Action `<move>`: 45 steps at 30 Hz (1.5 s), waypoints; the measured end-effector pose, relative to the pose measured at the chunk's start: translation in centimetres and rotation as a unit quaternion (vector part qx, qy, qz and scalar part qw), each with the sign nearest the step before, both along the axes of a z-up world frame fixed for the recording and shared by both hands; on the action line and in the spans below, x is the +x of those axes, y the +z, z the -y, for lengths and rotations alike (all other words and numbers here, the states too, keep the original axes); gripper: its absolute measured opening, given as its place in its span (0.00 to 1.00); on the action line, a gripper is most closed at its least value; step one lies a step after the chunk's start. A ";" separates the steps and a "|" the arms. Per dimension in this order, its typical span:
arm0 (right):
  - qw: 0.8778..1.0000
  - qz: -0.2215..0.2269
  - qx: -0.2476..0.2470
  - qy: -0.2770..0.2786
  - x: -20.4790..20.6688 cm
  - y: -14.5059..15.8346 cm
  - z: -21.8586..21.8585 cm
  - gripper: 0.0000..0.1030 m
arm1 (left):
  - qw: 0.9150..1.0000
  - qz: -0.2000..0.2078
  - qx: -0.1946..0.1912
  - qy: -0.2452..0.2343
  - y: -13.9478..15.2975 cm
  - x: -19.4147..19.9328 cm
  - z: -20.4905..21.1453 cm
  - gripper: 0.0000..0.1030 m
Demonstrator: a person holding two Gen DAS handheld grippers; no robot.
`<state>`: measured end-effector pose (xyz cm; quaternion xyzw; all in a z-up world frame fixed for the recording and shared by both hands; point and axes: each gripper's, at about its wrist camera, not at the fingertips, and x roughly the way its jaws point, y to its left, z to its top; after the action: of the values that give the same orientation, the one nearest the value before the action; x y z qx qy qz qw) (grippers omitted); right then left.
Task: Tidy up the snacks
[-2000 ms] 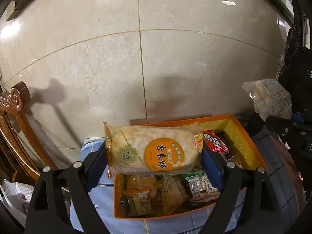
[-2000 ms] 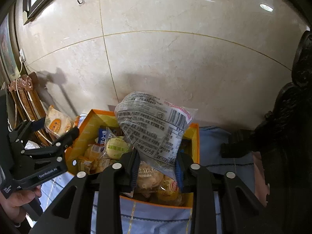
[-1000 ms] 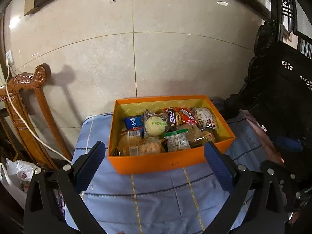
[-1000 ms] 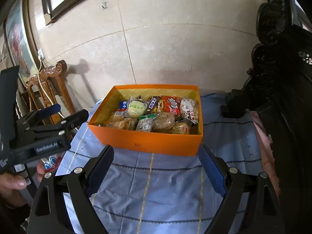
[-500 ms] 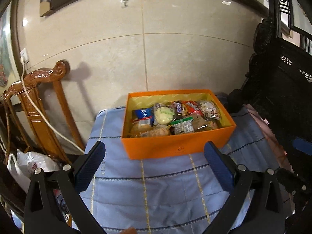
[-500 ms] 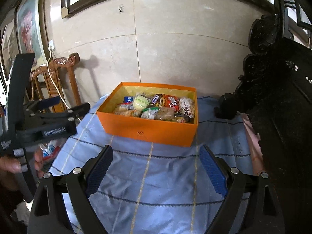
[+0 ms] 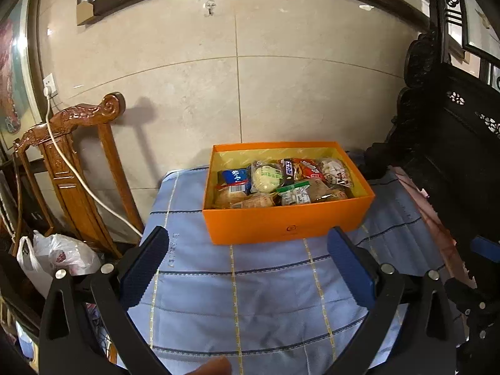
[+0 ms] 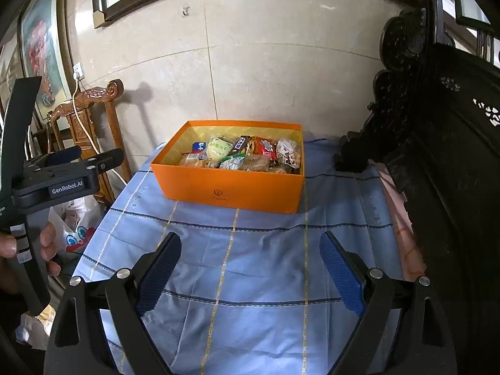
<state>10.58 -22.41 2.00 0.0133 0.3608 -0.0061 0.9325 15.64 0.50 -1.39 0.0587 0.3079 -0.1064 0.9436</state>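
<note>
An orange box [image 7: 287, 222] [image 8: 225, 187] stands at the far side of a table covered with a blue checked cloth [image 7: 265, 297] [image 8: 250, 250]. Several wrapped snacks [image 7: 281, 181] [image 8: 243, 154] fill it. My left gripper [image 7: 247, 268] hangs open and empty over the cloth, well short of the box. My right gripper [image 8: 250, 268] is likewise open and empty, back from the box. The left gripper [image 8: 90, 159] also shows at the left of the right wrist view, held by a hand [image 8: 47, 243].
A carved wooden chair [image 7: 78, 162] with a white cable over it stands left of the table. White plastic bags [image 7: 59, 256] lie on the floor below it. Dark carved furniture [image 7: 443, 156] [image 8: 437, 156] borders the table's right side. A tiled wall rises behind the box.
Two seconds ago each gripper held a snack packet over the box. Both packets are now in the box, and both grippers have opened and drawn back from it.
</note>
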 end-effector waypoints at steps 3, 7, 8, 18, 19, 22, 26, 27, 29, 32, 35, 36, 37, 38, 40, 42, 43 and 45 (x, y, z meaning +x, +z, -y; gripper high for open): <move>1.000 0.000 -0.002 0.005 -0.2 0.2 -0.3 0.88 | 1.000 0.000 0.004 0.003 0.0 -0.3 -0.1 0.96; 1.000 -0.004 -0.001 0.012 -0.2 0.2 -0.7 0.88 | 1.000 0.001 0.013 0.013 0.0 -0.8 -0.2 0.96; 1.000 -0.005 -0.002 0.014 -0.3 0.2 -0.9 0.88 | 1.000 0.001 0.012 0.014 0.0 -0.9 -0.2 0.96; 0.999 -0.002 -0.015 0.029 -0.2 0.6 -1.6 0.88 | 1.000 -0.002 0.008 0.015 0.2 -1.5 -0.8 0.96; 0.999 -0.002 -0.016 0.029 -0.2 0.7 -1.6 0.88 | 1.000 -0.003 0.007 0.015 0.2 -1.5 -0.8 0.96; 0.999 0.002 -0.021 0.025 -0.2 0.9 -1.8 0.88 | 1.000 -0.003 0.005 0.015 0.2 -1.6 -0.8 0.96; 1.000 0.013 -0.023 0.011 -0.3 1.2 -1.5 0.90 | 1.000 -0.006 0.000 0.013 0.2 -1.8 -0.7 0.96; 1.000 0.016 -0.021 0.005 -0.2 1.3 -1.4 0.92 | 1.000 -0.005 0.000 0.011 0.2 -1.9 -0.6 0.96; 1.000 0.019 -0.018 -0.006 -0.1 1.4 -1.0 0.92 | 1.000 -0.002 0.005 0.006 0.2 -2.3 -0.4 0.96; 1.000 0.019 -0.014 -0.014 -0.1 1.3 -0.6 0.92 | 1.000 -0.002 0.007 0.000 0.0 -2.6 0.1 0.96; 1.000 0.020 -0.013 -0.020 0.0 1.3 -0.5 0.92 | 1.000 -0.006 0.007 -0.007 -0.3 -3.0 0.4 0.96; 0.999 0.022 -0.013 -0.022 0.0 1.3 -0.5 0.92 | 1.000 -0.008 0.007 -0.009 -0.4 -3.1 0.5 0.96; 0.999 0.023 -0.013 -0.025 0.0 1.3 -0.5 0.92 | 1.000 -0.009 0.007 -0.011 -0.5 -3.2 0.5 0.96; 0.999 0.025 -0.014 -0.028 0.0 1.4 -0.3 0.92 | 1.000 -0.010 0.007 -0.013 -0.6 -3.3 0.5 0.96; 0.999 0.025 -0.014 -0.032 0.2 1.4 -0.2 0.92 | 1.000 -0.009 0.009 -0.018 -0.8 -3.7 0.6 0.96; 0.999 0.025 -0.014 -0.038 0.3 1.4 0.0 0.93 | 1.000 -0.009 0.010 -0.018 -1.0 -4.0 0.6 0.96; 0.999 0.025 -0.013 -0.041 0.3 1.4 0.1 0.93 | 1.000 -0.010 0.010 -0.019 -1.2 -4.1 0.6 0.96; 0.999 0.023 -0.011 -0.044 0.4 1.2 0.2 0.93 | 1.000 -0.011 0.006 -0.024 -1.4 -4.4 0.5 0.96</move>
<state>11.03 -22.65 3.24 0.0192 0.3381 -0.0512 0.9395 11.27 0.01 -2.79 0.0711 0.3171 -0.1281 0.9370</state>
